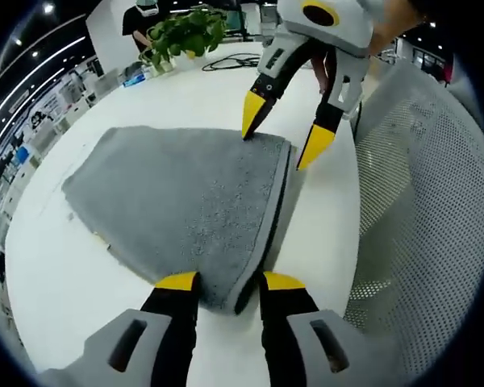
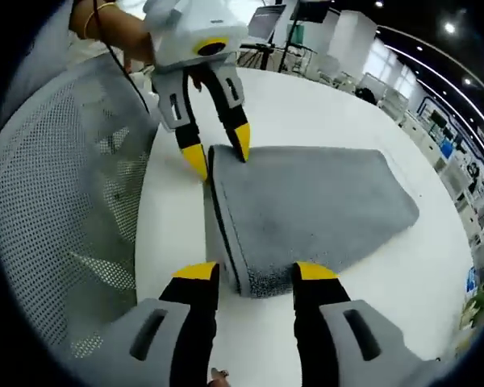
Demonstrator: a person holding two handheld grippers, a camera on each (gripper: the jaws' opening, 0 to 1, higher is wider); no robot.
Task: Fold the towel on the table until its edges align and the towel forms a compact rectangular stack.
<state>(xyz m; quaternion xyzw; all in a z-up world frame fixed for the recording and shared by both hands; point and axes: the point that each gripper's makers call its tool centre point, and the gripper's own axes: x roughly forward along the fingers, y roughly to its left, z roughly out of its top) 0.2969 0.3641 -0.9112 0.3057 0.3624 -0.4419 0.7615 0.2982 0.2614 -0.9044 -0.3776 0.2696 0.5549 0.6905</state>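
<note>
Between both pairs of spread jaws lies the towel (image 1: 177, 201), folded at least once on the table (image 1: 218, 93). Left gripper (image 1: 228, 282) and right gripper (image 2: 254, 274) each straddle a corner of the folded edge, gripping nothing yet; further folds look needed.

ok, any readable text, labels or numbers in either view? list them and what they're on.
None readable.
Folded grey terry towel: no label or tag showing.
Grey grippers with yellow tips, left and right: no markings legible.
Background shelves: packaging too small and blurred to read.
</note>
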